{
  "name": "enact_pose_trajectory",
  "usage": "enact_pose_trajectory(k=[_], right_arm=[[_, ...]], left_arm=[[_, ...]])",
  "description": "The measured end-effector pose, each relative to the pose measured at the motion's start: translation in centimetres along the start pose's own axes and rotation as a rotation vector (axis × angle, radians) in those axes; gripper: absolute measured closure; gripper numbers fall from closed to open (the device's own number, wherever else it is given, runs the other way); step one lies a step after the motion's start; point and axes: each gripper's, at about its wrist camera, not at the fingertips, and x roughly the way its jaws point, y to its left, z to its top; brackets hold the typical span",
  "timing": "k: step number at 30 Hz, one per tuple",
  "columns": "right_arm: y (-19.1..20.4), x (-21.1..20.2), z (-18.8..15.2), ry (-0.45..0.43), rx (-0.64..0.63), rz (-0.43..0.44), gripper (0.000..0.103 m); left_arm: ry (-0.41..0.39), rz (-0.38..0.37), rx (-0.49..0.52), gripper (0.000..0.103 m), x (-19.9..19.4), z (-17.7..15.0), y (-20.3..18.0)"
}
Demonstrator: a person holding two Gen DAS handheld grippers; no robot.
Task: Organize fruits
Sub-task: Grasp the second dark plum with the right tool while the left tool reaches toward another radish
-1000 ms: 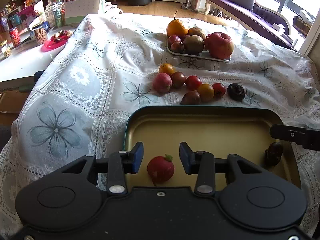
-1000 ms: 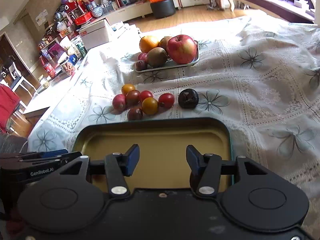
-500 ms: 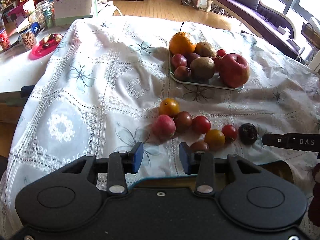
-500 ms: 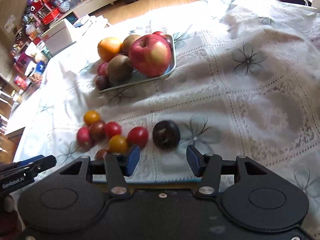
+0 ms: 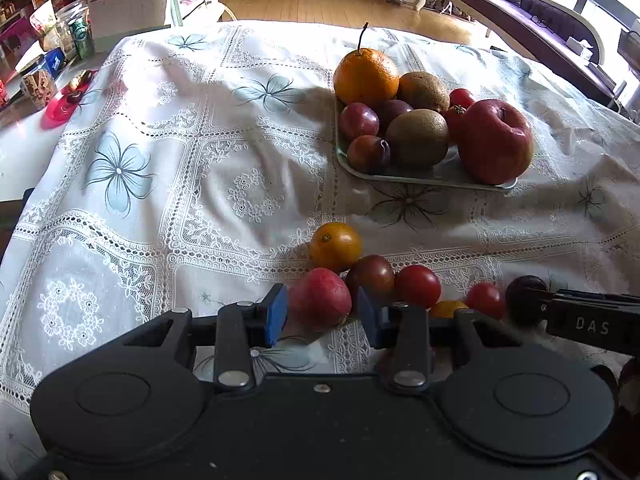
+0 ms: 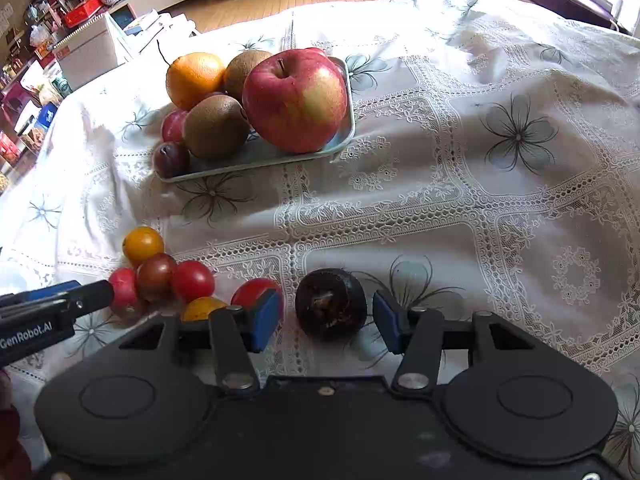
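Observation:
A cluster of small fruits lies on the lace tablecloth. My left gripper [image 5: 322, 314] is open, its blue pads on either side of a pinkish-red fruit [image 5: 320, 303]. Behind that fruit sit a small orange fruit [image 5: 335, 246], a dark red tomato [image 5: 370, 278] and a red tomato [image 5: 418, 285]. My right gripper [image 6: 327, 322] is open around a dark, almost black fruit [image 6: 330, 308], with a red tomato [image 6: 252, 292] just outside its left pad. The dark fruit [image 5: 524, 300] also shows in the left wrist view, by the right gripper's finger.
A grey tray [image 6: 256, 158] further back holds a big apple [image 6: 295, 100], kiwis, an orange [image 6: 194, 78] and plums. A pink dish [image 5: 60, 106] and boxes stand on a side table at far left. Bare tablecloth [image 6: 500, 200] spreads to the right.
Both grippers moved forward off the gold tray, which has left view, and down toward the loose fruits. Each now has one fruit between its open fingers.

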Motion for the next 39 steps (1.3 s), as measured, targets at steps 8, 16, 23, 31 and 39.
enact_pose_trajectory(k=[8, 16, 23, 31, 39], right_arm=[[0.8, 1.1, -0.2, -0.013, -0.031, -0.056, 0.048], [1.4, 1.8, -0.6, -0.024, -0.074, -0.093, 0.059], [1.7, 1.6, -0.9, -0.046, -0.084, -0.104, 0.059], [0.9, 1.2, -0.7, -0.041, -0.042, -0.072, 0.059], [0.1, -1.0, -0.7, -0.047, 0.017, -0.012, 0.059]], left_arm=[[0.018, 0.026, 0.029, 0.054, 1.5, 0.0, -0.7], [0.024, 0.044, 0.02, 0.054, 2.5, 0.1, -0.8], [0.013, 0.024, 0.022, 0.054, 2.4, -0.4, -0.6], [0.019, 0.014, -0.016, 0.052, 2.8, 0.2, -0.5], [-0.011, 0.012, -0.004, 0.081, 1.7, 0.1, -0.9]])
